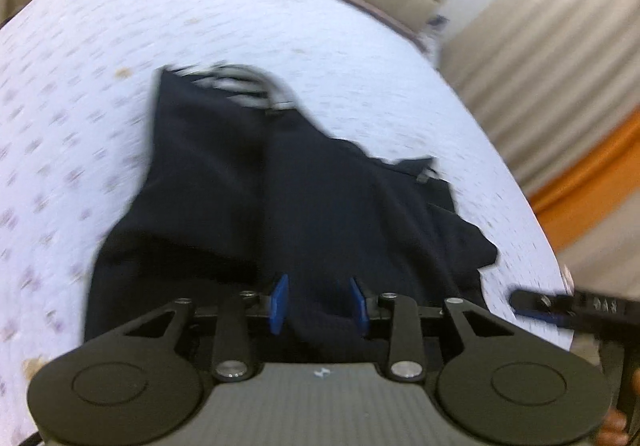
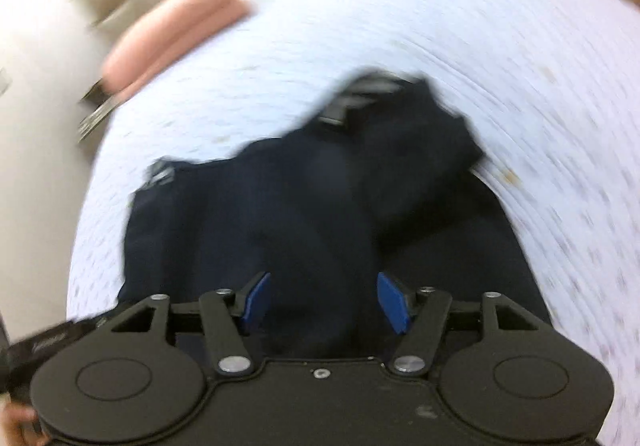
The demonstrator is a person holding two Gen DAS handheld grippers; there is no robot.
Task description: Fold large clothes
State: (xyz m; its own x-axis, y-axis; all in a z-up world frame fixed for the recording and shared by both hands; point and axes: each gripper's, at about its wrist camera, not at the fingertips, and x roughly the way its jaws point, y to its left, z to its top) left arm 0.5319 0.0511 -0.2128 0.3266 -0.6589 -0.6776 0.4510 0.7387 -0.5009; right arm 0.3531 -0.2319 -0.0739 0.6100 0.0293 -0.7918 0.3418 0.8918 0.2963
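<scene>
Two claws, left & right, both apart w/ nothing pinched; I'd grab the navy garment hem corners evenly, then fold flat on bed

Each gripper has black linkage arms, silver screws, round black discs and blue pads.
</scene>
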